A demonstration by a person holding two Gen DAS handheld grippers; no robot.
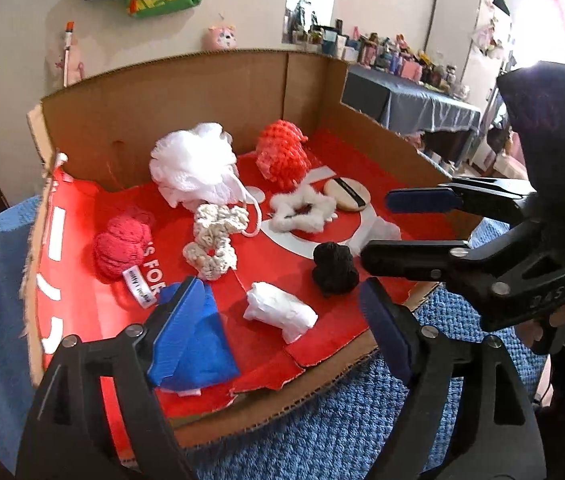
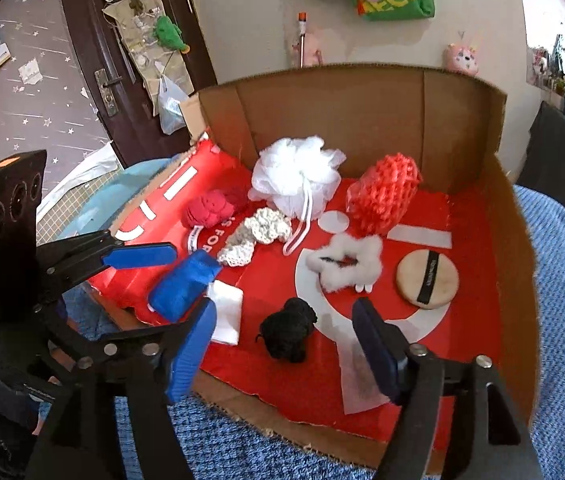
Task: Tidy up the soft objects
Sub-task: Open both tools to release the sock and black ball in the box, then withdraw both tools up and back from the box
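A cut-open cardboard box [image 1: 170,92] [image 2: 322,112] with a red floor holds soft objects: a white bath pouf [image 1: 194,164] [image 2: 296,176], an orange-red knit piece [image 1: 282,152] [image 2: 382,192], a red knit ball [image 1: 122,240] [image 2: 210,208], a cream scrunchie [image 1: 214,240] [image 2: 258,232], a white fluffy scrunchie [image 1: 302,212] [image 2: 350,264], a beige powder puff [image 1: 346,194] [image 2: 426,276], a black knit ball [image 1: 334,268] [image 2: 288,332], a white cloth [image 1: 282,312] [image 2: 224,312] and a blue cloth [image 1: 198,344] [image 2: 182,288]. My left gripper [image 1: 282,328] is open over the box's front. My right gripper [image 2: 282,344] is open above the black ball.
The box sits on a blue towel [image 1: 342,432] [image 2: 554,280]. A cluttered dark-covered table [image 1: 410,96] stands at the back right. A dark door [image 2: 122,60] and bags on the wall are behind the box.
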